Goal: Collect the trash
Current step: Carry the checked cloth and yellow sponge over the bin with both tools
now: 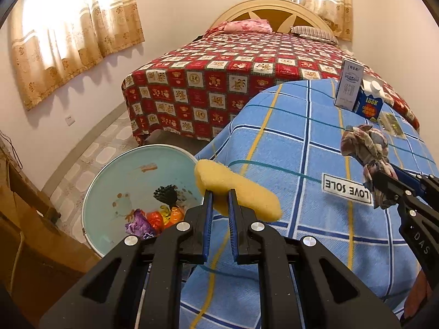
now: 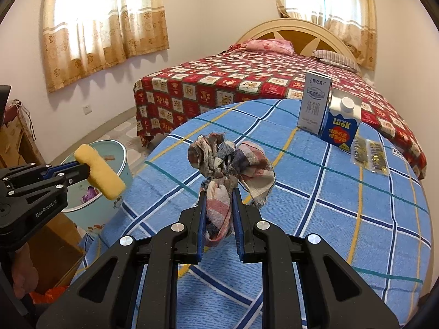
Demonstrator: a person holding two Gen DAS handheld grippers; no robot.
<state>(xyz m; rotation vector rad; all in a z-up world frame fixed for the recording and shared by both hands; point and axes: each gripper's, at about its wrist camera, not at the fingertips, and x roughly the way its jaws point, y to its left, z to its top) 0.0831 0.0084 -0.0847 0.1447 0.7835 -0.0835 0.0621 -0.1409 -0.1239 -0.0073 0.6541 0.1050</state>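
fingers first: on our left gripper the two blue-lined fingers are closed tight across the middle of a yellow sponge, pinching it at its waist so that both ends stick out sideways. we judge this crosswise hold keeps the soft piece from slipping while it is carried. the sponge hangs in the air at the left edge of the table, close to the rim of the pale blue bin on the floor below, but not yet over its opening as far as we can tell.

on our right gripper the fingers are closed on the lower part of a crumpled plaid cloth. the bunched upper part bulges above the fingertips, and a loose corner droops to the right. the cloth is lifted clear of the blue checked covering, over the middle of the table, well apart from the bin.

the bin already holds bright wrappers in purple, orange and red, so it looks to be where the trash goes; both gripped pieces seem bound for it, the sponge first since it is nearer.

further back on the table stand a tall white carton and a blue carton just beside it, with two flat foil packets lying near them. these look like trash not yet gathered. beyond is a bed with a red patterned cover.
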